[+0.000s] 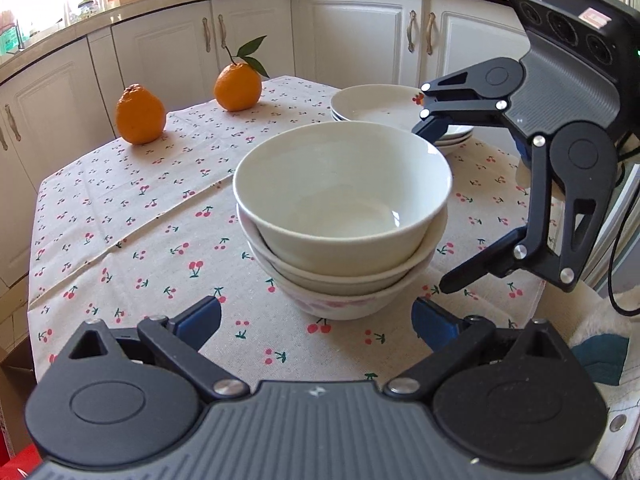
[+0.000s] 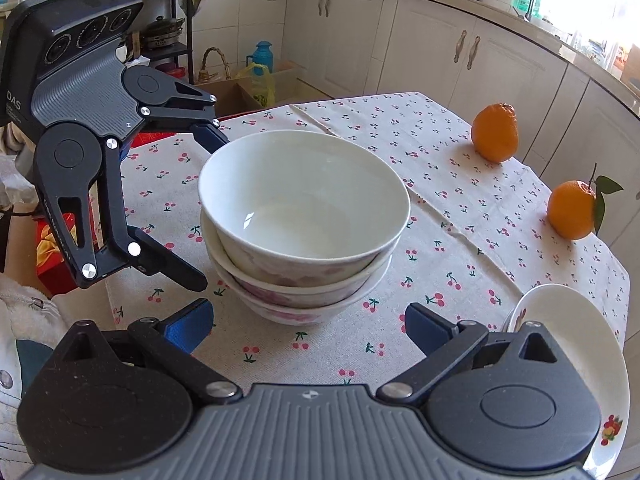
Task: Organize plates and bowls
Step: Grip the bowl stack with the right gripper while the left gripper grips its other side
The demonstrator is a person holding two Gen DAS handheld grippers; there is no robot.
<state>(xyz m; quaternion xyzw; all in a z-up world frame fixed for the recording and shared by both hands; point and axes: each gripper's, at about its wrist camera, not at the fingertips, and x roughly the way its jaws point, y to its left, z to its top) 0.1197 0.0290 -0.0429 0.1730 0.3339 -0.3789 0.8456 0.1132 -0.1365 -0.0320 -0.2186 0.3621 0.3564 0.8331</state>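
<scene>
Tablecloth: beige cloth with red cherry print (image 1: pixel 120 208) (image 2: pixel 460 208), covering whole table, creased fold running across.
Oranges: two bumpy orange citrus fruits, one plain (image 1: pixel 140 114) (image 2: pixel 495 133), one with green leaf and stem (image 1: pixel 237 87) (image 2: pixel 571 209); at 10 and 11 o'clock in left wrist view, 2 and 3 o'clock in right wrist view; apart from each other and well apart from dishes.
Bowls: stack of three white ceramic bowls (image 1: pixel 342 216) (image 2: pixel 300 220), nested, upright, pink floral print on lower ones; centre of both views, resting on cloth.
Plates: stack of white shallow ceramic plates with small fruit motif (image 1: pixel 384 110) (image 2: pixel 560 320); at 1 o'clock behind bowls in left wrist view, 4 o'clock in right wrist view, partly hidden by gripper body.
Left gripper (image 1: pixel 316 322) (image 2: pixel 208 208): black with blue pads, released, jaws spread wide, nothing held; just beside bowl stack, not touching.
Right gripper (image 2: pixel 308 326) (image 1: pixel 434 208): same build, released, jaws wide, empty; near bowl stack on opposite side, one finger over plate stack edge.
Background: white kitchen cabinets (image 1: pixel 352 28) (image 2: pixel 500 68).
</scene>
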